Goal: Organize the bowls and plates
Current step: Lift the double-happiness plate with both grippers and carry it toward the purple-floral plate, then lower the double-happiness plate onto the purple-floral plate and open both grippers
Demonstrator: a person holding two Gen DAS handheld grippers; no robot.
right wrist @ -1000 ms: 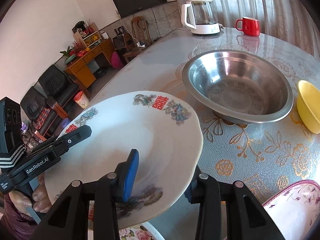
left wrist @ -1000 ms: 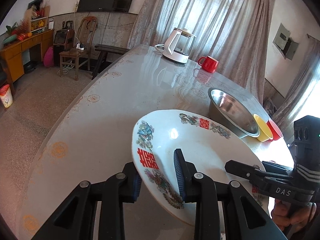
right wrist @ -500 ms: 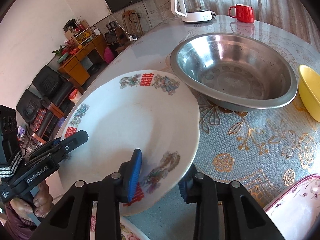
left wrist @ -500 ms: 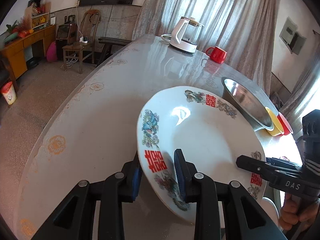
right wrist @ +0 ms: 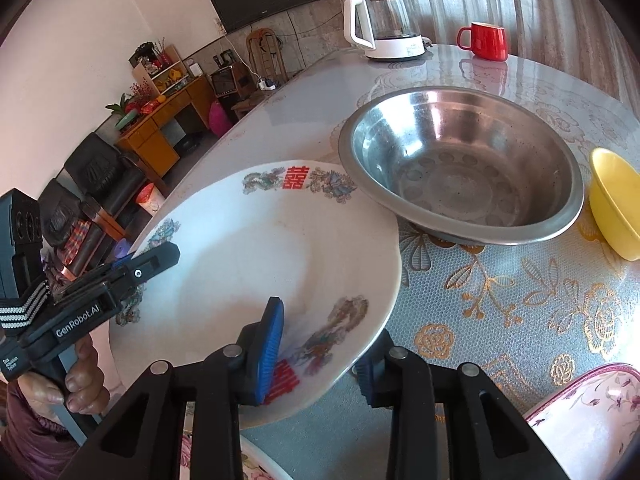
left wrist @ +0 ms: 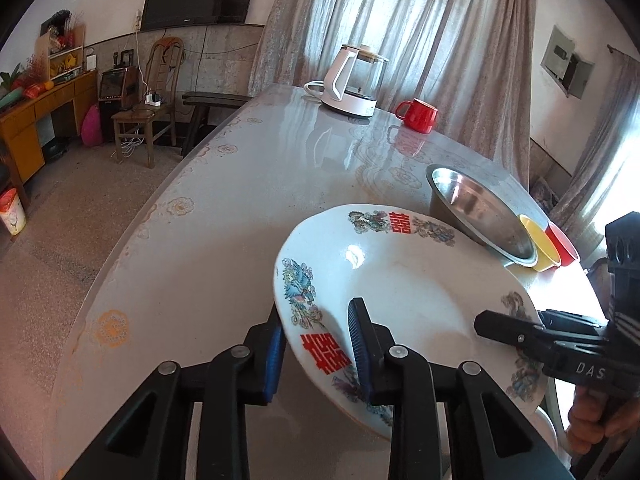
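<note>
Fingertips (left wrist: 357, 354) of the left gripper (left wrist: 316, 354) were clamped on the near rim of the white plate (left wrist: 404, 296), held clear of the table (left wrist: 224, 216), presumably so both tools shared its weight. Left-wrist view: the round plate, lacking a long axis, tilted face-up, its far edge toward the steel bowl (left wrist: 480, 212). Right-wrist view: the right gripper (right wrist: 320, 350) pinched the plate's (right wrist: 272, 248) opposite rim, beside the steel bowl (right wrist: 460, 168); the yellow bowl (right wrist: 616, 208) sat beyond.
</note>
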